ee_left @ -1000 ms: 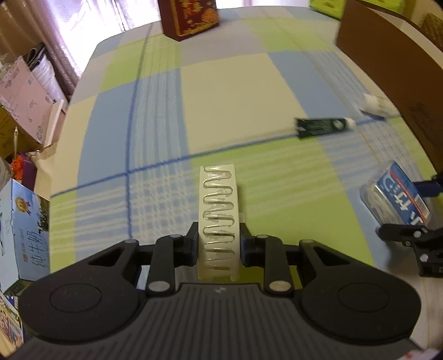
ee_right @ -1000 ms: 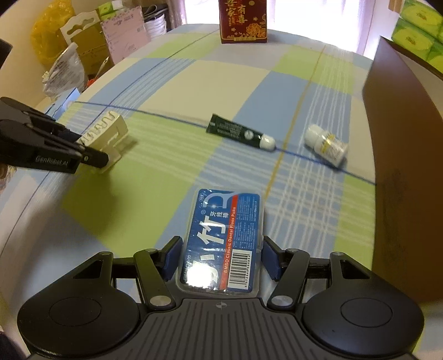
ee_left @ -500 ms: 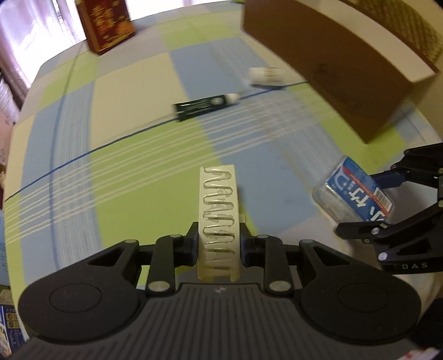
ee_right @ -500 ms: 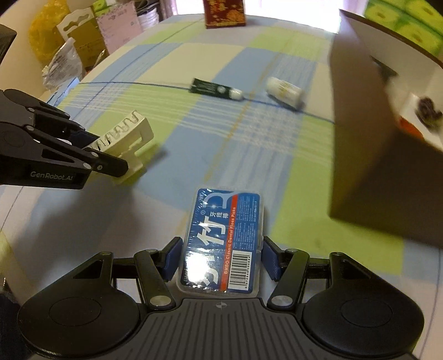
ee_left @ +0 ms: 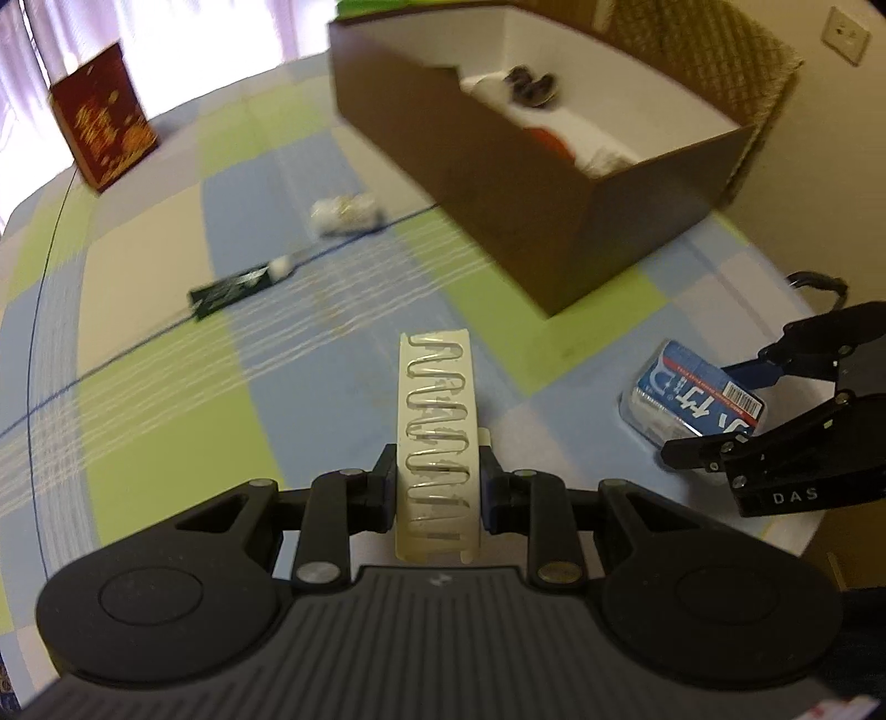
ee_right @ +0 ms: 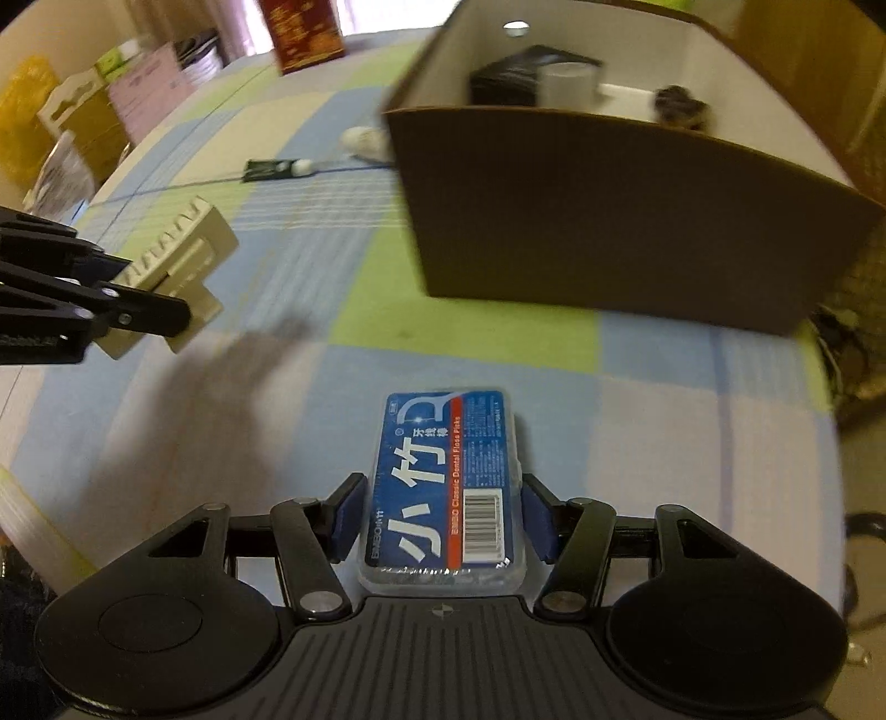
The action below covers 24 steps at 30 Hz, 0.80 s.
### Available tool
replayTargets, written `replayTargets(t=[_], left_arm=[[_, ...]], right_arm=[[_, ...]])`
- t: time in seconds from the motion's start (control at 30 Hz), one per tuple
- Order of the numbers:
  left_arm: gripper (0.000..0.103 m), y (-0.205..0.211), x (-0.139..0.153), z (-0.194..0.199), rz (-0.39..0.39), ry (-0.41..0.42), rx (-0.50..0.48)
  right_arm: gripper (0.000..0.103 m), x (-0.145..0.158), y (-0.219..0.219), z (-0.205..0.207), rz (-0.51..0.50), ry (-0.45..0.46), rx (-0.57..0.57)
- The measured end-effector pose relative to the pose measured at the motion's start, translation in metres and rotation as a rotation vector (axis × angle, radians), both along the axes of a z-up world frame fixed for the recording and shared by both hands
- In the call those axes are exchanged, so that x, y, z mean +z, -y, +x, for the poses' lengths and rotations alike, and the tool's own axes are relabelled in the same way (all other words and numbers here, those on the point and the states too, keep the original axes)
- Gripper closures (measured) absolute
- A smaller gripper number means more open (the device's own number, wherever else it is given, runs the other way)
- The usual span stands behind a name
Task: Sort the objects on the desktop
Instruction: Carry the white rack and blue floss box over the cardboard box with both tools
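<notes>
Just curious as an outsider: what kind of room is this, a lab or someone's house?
Most likely a home. A checked tablecloth covers the table, a wicker basket stands by a wall socket, and everyday clutter like a red gift box sits around.

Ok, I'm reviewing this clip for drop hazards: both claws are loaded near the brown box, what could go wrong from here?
1. The floss pick case is pinched only at its rear end by the right claw, so it might pivot or slip.
2. The two loaded claws may collide over the brown box.
3. The cream clip holder in the left claw could catch the box wall.
</notes>
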<state>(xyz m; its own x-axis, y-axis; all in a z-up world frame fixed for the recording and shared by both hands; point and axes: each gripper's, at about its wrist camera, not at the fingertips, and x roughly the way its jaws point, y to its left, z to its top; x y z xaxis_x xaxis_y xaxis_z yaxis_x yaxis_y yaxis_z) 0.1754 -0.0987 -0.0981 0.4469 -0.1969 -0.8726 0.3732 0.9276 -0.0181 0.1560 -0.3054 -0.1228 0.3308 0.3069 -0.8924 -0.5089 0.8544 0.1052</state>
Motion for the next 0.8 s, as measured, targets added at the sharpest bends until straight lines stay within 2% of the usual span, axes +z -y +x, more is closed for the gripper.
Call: replayTargets(t=[0.3,0.8], left_arm=[[0.08,0.044,0.033,0.003,-0.032,0.078,-0.034],[0.08,0.089,0.074,0.022,-0.066,0.165,-0.01]], right_arm=[[0.048,0.041,0.059,0.009,0.027,0.055,-0.063],[0.048,0.111,0.096,0.031,0.148,0.188,-0.012]])
